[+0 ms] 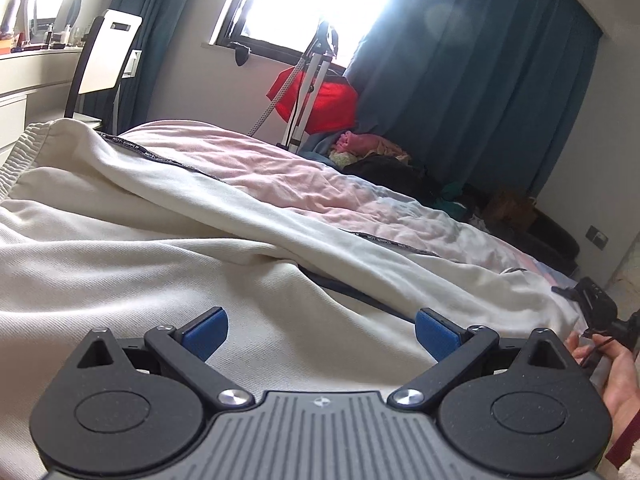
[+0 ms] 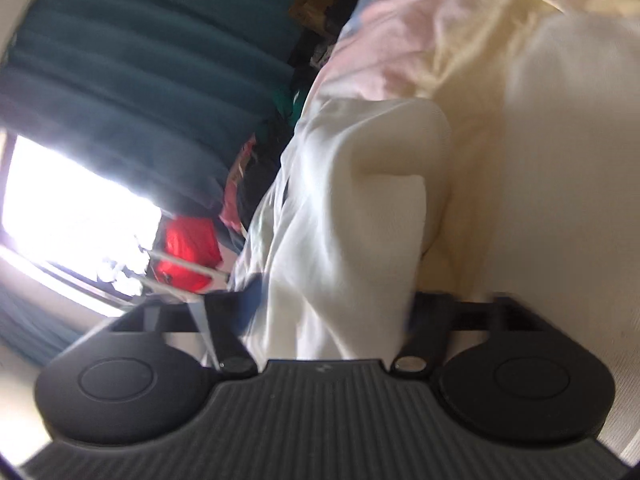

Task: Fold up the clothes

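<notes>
Cream trousers (image 1: 160, 240) with a dark lettered side stripe lie spread across a bed with a pale pink cover (image 1: 280, 168). My left gripper (image 1: 320, 320) hovers just above the cream cloth, its blue pads (image 1: 206, 334) wide apart and nothing between them. At the right edge a hand (image 1: 618, 380) holds the other black gripper near the trouser hem. The right wrist view is rolled sideways and blurred. There my right gripper (image 2: 330, 304) stands wide, and a loose fold of the cream cloth (image 2: 360, 200) hangs between its fingers without being pinched.
Beyond the bed stand a white chair (image 1: 108, 52), a metal stand (image 1: 312, 80) in front of a red bag (image 1: 332, 104), and a heap of clothes (image 1: 372, 148). Teal curtains (image 1: 480, 80) frame a bright window. A white dresser (image 1: 24, 80) is at the left.
</notes>
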A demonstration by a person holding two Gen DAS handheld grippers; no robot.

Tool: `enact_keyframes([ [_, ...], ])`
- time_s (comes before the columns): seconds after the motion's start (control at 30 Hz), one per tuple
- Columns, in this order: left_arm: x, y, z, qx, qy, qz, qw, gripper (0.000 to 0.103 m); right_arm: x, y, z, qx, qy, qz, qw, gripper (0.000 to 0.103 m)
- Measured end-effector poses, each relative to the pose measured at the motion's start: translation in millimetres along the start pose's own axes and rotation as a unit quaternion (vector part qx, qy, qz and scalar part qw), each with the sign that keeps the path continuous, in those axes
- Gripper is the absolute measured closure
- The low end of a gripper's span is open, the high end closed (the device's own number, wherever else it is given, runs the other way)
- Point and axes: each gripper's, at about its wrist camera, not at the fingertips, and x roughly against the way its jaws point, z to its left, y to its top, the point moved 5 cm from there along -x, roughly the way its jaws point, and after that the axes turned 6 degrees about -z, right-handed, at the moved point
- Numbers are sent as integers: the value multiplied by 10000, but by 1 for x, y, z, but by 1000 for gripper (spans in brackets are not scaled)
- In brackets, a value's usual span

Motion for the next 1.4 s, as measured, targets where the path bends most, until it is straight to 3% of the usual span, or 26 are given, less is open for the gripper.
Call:
enact_keyframes([
  [0.1,-3,-6,-7,-175,-16,3,9998,2,-16,13,-11,-452,228,-213,9985,11],
  [0.27,-7,-11,-16,-403,-6,-52,9992,2,-60,47,-18,-762,-458,-567,9944,11],
  [0.3,-8,-11,-17,-436,42,-116,9990,2,-62,55,-11,-550,-656,-732,9936,18],
  [0.33,-7,-9,-19,-489,104,-204,9985,2,-60,62,0,-172,-864,-1009,9910,43],
  [0.4,-6,-6,-23,-624,114,-346,9974,2,-60,77,25,583,-903,-1290,9858,72],
  [0.43,-6,-5,-25,-671,97,-380,9970,2,-60,84,37,858,-823,-1305,9843,95],
  [0.6,-4,-8,-34,-754,-79,-351,9965,2,-37,103,65,1797,-339,-1481,9719,95],
  [0.7,1,-11,-39,-882,-106,-316,9955,2,-29,108,34,1958,-658,-1343,9692,95],
  [0.8,11,-13,-41,-1168,164,-358,9924,2,-25,103,-16,1828,-1415,-1105,9666,95],
  [0.9,19,-14,-41,-1275,301,-290,9910,2,-24,96,-41,1636,-1606,-971,9685,95],
  [1.03,26,-10,-42,-1134,258,-169,9931,2,-25,93,-36,2138,-1629,-784,9600,93],
  [1.1,28,-7,-45,-1187,248,-219,9924,2,-26,94,-34,2194,-1606,-560,9607,85],
  [1.2,30,-4,-50,-1246,216,-280,9916,2,-20,95,-26,2339,-1593,-115,9590,56],
  [1.23,30,-3,-51,-1281,209,-295,9911,2,-14,95,-21,2479,-1596,-51,9555,35],
  [1.3,33,-3,-54,-1385,217,-363,9895,2,6,92,-4,2890,-1555,-99,9446,7],
  [1.4,40,-3,-56,-1495,214,-433,9876,2,42,79,26,3362,-1304,199,9325,9],
])
